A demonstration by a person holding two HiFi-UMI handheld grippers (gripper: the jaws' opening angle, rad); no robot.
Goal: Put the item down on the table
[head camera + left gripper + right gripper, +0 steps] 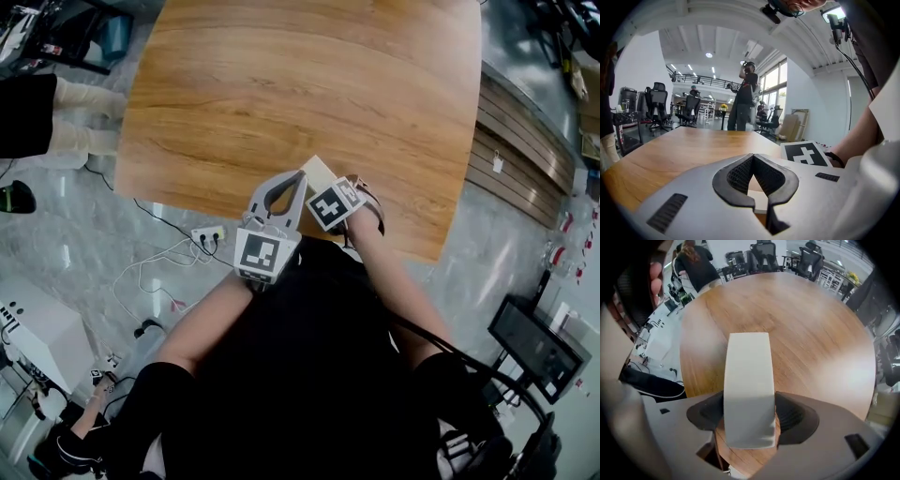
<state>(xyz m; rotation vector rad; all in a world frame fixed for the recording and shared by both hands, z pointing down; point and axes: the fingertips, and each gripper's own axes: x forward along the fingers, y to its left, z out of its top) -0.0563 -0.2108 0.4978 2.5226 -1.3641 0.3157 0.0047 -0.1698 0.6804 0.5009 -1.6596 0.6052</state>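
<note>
At the near edge of the table (281,94), the right hand-held gripper (750,417) is spread around the white block (749,371).

Bright, even daylight from windows (774,82); soft glare on table (853,371); fisheye bending, dark vignette at edges

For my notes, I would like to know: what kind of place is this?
Probably an open-plan office or lab workspace: office chairs stand beyond the wooden table, tall windows line one wall, and a power strip with cables lies on the floor.
</note>
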